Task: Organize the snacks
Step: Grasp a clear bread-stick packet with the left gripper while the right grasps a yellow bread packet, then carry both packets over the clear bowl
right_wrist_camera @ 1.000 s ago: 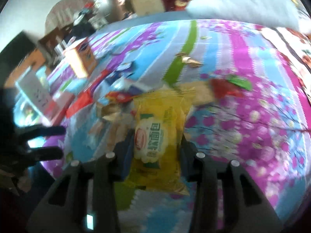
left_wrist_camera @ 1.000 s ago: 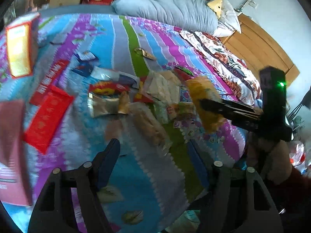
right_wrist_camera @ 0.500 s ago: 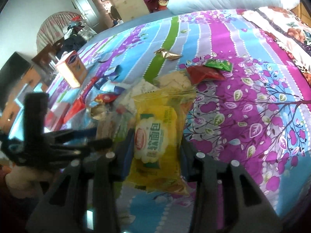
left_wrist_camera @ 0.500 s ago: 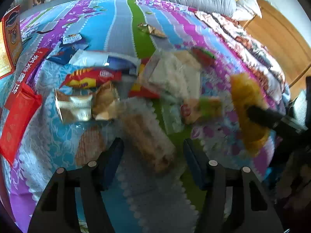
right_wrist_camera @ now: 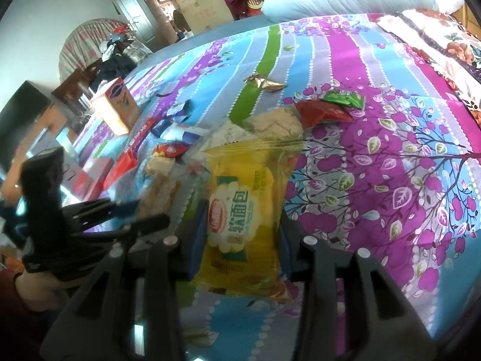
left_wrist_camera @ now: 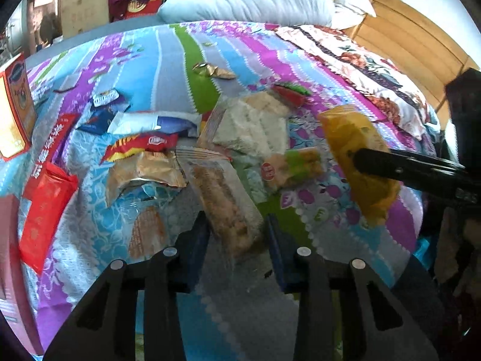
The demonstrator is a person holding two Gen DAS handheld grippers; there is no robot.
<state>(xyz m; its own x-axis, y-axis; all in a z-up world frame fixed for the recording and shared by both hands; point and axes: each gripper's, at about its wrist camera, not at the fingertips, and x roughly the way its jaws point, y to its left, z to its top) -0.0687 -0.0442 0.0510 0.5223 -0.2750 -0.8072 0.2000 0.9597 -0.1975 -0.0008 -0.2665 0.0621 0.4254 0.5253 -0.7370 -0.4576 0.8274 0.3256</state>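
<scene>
Starting at the far left of the bed, an orange box stands upright near the edge of the striped, flowered bedspread, with flat red packets lying just below it. Moving in, a red-and-yellow snack bag and a crumpled gold wrapper sit in the scattered pile. Now the middle: the left claw is clamped on a clear-wrapped brown biscuit pack, blue pads pressing both sides of its near end, the pack lying on the bedspread among the others. Just beyond it a pale cracker bag and a small green-and-cream packet lie side by side, and a red-and-green sachet sits farther back. Over to the right, the right claw grips a yellow bread packet by its sides, held above the bedspread's near corner. Far right, a floral quilt runs along a wooden headboard.
</scene>
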